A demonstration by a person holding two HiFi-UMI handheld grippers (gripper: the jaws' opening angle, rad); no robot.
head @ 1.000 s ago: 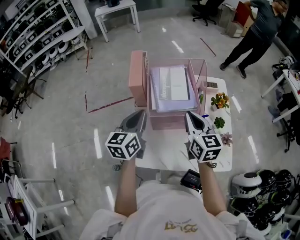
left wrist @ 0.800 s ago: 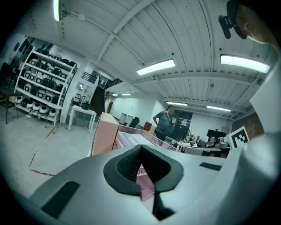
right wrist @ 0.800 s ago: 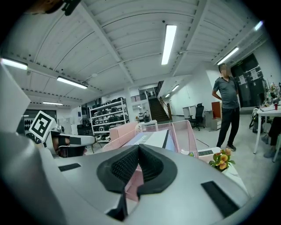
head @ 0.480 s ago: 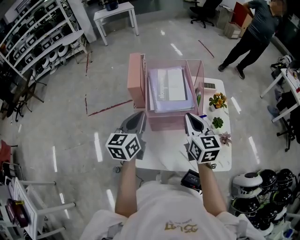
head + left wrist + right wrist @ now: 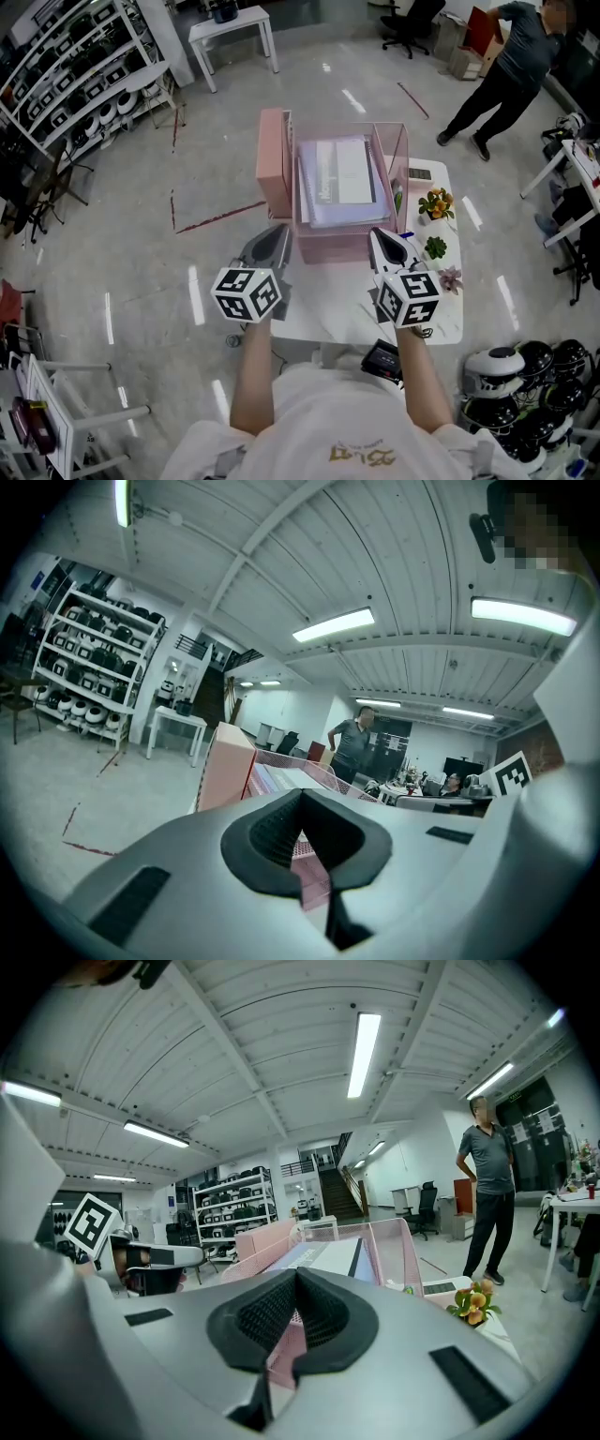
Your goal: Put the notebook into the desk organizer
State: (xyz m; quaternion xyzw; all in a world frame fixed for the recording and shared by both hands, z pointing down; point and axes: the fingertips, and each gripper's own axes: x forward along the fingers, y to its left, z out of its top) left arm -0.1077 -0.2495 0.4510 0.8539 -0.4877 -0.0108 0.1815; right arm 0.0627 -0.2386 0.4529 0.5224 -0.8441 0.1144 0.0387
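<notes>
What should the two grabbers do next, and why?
Probably just draw both back a little. The left gripper and right gripper are shut and empty, in front of the pink organizer, and the notebook already seems to lie inside it.

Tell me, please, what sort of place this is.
Likely a lab or workshop: metal shelving stacked with helmet-like gear, more helmets on the floor, and a white work table on polished concrete.
</notes>
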